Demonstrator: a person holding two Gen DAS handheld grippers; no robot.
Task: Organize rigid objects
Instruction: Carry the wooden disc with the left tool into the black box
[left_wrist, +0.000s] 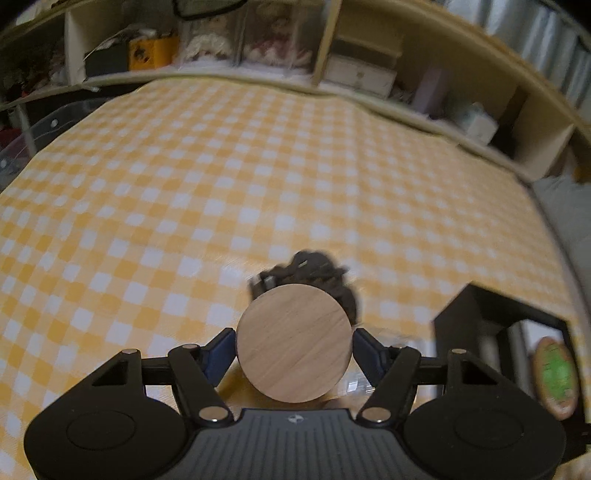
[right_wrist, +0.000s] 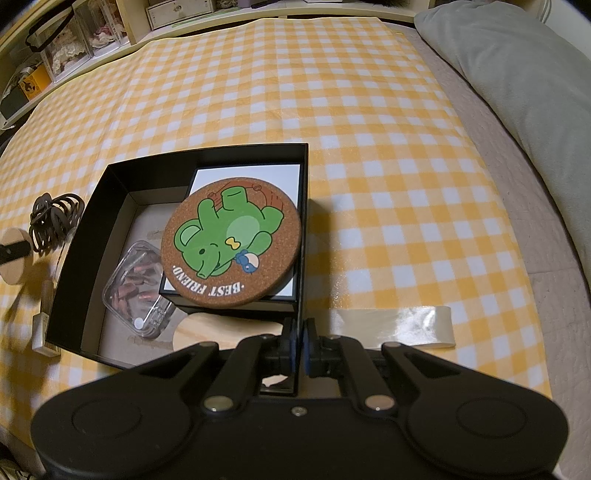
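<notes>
**Wooden disc in the left gripper, box wall pinched by the right**

Yellow-and-white checked cloth (right_wrist: 369, 129) covers the whole work surface, with cluttered shelves behind and a grey pillow (right_wrist: 517, 74) off to one side

On the cloth sits an open black box (right_wrist: 88, 236), the likely home for the loose pieces. Inside it a smaller black case carries a cork coaster (right_wrist: 231, 240) printed with a green bear, leaning across the case's top; beside it lie a clear plastic case (right_wrist: 136, 291) of reddish bits and a pale wooden round, partly hidden

The right gripper (right_wrist: 298, 347) has its pads pressed together on the box's near wall, probably to steady it while the other hand loads

The left gripper (left_wrist: 294, 341) clamps a round wooden disc (left_wrist: 294, 341) by its edges, held above the cloth, left of the box

Behind the disc a dark claw hair clip (left_wrist: 317, 269) lies on the cloth, blurred and half covered. A strip of clear tape (right_wrist: 402, 325) lies right of the box
</notes>
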